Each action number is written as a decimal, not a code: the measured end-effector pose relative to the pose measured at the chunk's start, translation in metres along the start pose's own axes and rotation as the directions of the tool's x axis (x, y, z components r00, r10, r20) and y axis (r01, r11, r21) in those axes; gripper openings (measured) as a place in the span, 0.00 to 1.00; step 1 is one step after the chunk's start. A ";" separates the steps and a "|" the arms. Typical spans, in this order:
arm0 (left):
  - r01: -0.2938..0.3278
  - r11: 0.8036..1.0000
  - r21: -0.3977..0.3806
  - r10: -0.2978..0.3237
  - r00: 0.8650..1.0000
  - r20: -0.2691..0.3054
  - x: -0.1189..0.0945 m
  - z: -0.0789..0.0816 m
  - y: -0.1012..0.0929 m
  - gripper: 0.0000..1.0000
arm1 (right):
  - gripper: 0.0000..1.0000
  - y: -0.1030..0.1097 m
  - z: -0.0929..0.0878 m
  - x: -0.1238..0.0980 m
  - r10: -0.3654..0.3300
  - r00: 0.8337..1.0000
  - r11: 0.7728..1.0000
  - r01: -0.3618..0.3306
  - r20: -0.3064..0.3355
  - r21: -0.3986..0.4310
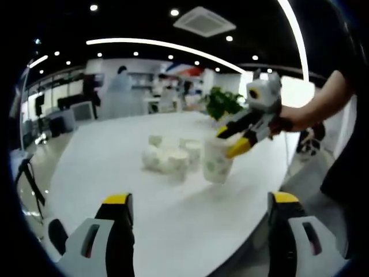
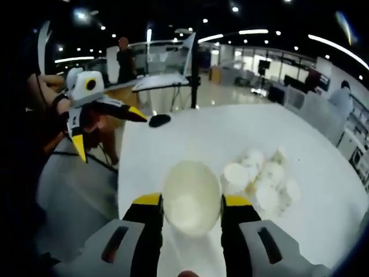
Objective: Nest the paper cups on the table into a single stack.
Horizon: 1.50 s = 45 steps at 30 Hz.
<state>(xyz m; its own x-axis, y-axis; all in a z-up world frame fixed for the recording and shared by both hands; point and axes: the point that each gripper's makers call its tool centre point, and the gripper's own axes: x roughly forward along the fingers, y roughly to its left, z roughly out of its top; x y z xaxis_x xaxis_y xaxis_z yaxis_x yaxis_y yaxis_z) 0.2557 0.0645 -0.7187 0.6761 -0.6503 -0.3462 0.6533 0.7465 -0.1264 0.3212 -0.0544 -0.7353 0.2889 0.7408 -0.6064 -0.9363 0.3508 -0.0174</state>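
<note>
The step in hand looks like a pick-up: the right gripper (image 2: 192, 210) is clamped on a paper cup (image 2: 192, 199), its yellow-tipped jaws pressing either side of the cup's wall just below the rim, and the cup's open mouth faces the camera in the right gripper view. In the left gripper view the same cup (image 1: 218, 160) sits at the near edge of a cluster of loose cups (image 1: 168, 156) on the round white table (image 1: 104, 156), seemingly resting on the tabletop or barely off it (I cannot tell which). The left gripper (image 1: 199, 208) hovers low over the table with its jaws apart and nothing between them, well back from the cups. The next move, as I judge it, calls for lifting the held cup clear and lowering it mouth-up into another cup, or seating it over one, with the axes lined up so the tapered walls slide together. The cups are thin white paper, conical, with rolled rims and a faint printed pattern; light and easily crushed, so a gentle squeeze suits them. The tabletop is smooth and glossy.
</note>
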 end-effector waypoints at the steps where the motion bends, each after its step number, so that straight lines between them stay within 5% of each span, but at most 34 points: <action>1: 0.001 1.000 -0.001 -0.001 1.000 -0.003 0.000 -0.001 -0.001 0.97 | 0.36 0.001 -0.004 0.001 0.001 1.000 1.000 -0.001 -0.007 0.001; 18: 0.000 1.000 -0.001 0.000 1.000 -0.011 -0.004 -0.004 -0.003 0.97 | 0.36 0.024 -0.051 0.010 0.034 0.995 0.999 -0.033 -0.093 0.021; 45: -0.004 1.000 -0.007 0.004 1.000 -0.011 -0.007 -0.007 -0.007 0.97 | 0.40 0.038 -0.066 0.011 0.042 0.993 0.999 -0.043 -0.114 -0.008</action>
<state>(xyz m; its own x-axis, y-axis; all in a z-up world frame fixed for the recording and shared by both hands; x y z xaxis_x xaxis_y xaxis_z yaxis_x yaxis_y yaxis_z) 0.2439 0.0643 -0.7225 0.6751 -0.6456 -0.3570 0.6479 0.7503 -0.1318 0.2750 -0.0712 -0.7951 0.2244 0.6851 -0.6931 -0.9495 0.3138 0.0028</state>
